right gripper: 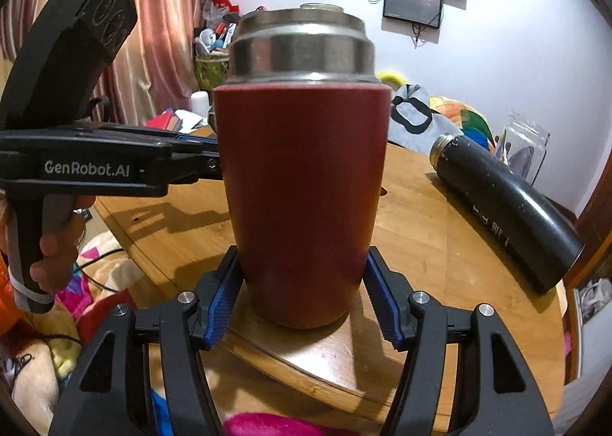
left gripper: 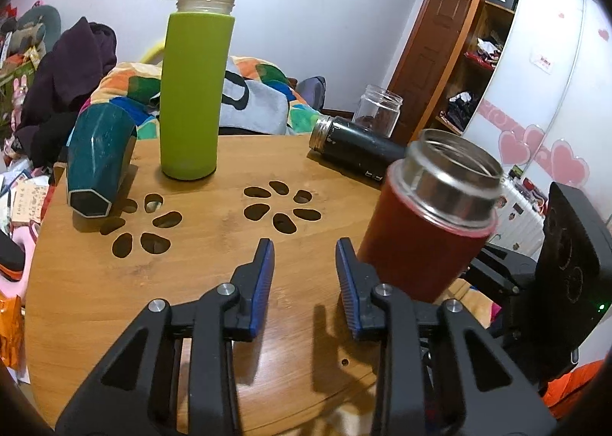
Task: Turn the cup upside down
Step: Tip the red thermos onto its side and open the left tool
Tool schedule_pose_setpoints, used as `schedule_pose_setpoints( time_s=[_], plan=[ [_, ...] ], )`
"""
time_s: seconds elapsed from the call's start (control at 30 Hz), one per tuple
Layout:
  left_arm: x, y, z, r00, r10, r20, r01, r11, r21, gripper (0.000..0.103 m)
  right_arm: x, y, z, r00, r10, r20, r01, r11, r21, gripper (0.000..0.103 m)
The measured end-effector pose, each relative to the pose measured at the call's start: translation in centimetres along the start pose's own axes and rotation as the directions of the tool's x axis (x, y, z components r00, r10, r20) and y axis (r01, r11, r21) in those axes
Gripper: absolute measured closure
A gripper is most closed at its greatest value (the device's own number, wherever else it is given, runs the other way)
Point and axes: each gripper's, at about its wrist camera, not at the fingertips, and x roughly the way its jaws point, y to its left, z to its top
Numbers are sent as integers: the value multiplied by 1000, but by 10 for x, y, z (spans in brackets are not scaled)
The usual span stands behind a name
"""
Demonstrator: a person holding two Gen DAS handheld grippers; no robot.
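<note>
Red and steel, that's the cup (right gripper: 302, 183) everyone's watching, standing mouth-up near the edge of the round wooden surface (right gripper: 440, 244), and the right tongs (right gripper: 304, 283) are clenched on its lower body, blue pads pressed to either side. Low grip, that one, and I'd judge it leaves the wrist room to roll the cup over and bring the steel rim down. From the left wrist view the cup (left gripper: 424, 222) looks tilted and blurred, so a lift may be starting, though I can't say its base has cleared the wood. The left tongs (left gripper: 305, 267) hang released just beside it, holding nothing, likely kept clear of the turn. A black flask (right gripper: 508, 210) lies on its side close by; the swing should avoid it.
</note>
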Motion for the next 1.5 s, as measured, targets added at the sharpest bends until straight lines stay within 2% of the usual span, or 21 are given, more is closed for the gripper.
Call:
schedule_pose_setpoints(
  time_s=[0.17, 0.47, 0.6, 0.7, 1.13, 1.5],
  plan=[
    [-2, 4, 1, 1000, 4, 8, -4, 1000, -15, 72, -4, -2, 2, 1000, 3, 7, -3, 1000, -12, 44],
    [9, 15, -2, 999, 32, -26, -34, 998, -50, 74, -7, 6, 3, 999, 6, 35, -5, 1000, -17, 44],
    [19, 19, -5, 997, 53, -62, -57, 997, -58, 83, -9, 9, 3, 999, 9, 45, -8, 1000, -23, 44],
    [25, 20, -8, 995, 61, -81, -66, 996, -62, 84, -9, 11, 3, 999, 5, 53, -3, 1000, -28, 44],
    [29, 6, -12, 980, 176, -88, -173, 984, 35, 84, -8, 10, 3, 998, 26, 63, -25, 1000, -5, 44],
    [22, 4, -15, 977, 196, -82, -192, 980, 51, 84, -7, 4, 2, 998, 24, 61, -26, 999, 31, 44]
  ],
)
